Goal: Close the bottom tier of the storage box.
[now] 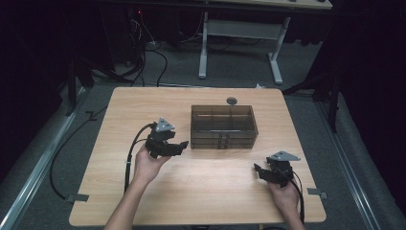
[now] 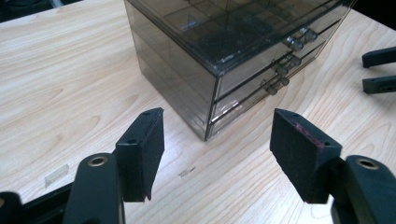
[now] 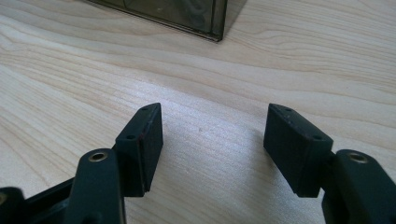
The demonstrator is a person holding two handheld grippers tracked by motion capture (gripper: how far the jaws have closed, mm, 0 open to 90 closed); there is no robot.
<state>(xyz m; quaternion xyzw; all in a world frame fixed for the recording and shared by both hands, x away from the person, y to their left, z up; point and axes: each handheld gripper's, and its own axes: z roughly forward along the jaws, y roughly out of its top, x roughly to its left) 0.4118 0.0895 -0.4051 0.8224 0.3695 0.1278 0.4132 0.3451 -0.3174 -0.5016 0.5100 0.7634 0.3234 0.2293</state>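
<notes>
Jaws of the left gripper (image 2: 217, 154) stand wide apart with nothing between their pads, only bare wooden table (image 2: 70, 84) beneath. Just ahead of them, close to the gap, sits the near corner of the smoky clear drawer box (image 2: 219, 51); its small drawer knobs (image 2: 280, 70) lie ahead and to the right of the right jaw. Seen from above, this gripper (image 1: 179, 145) hovers just beside the box's (image 1: 223, 125) left front corner, not touching it. Farther right, the right gripper (image 3: 212, 140) likewise has its jaws spread and empty; the box's lower corner (image 3: 205, 18) lies well ahead of them, apart.
</notes>
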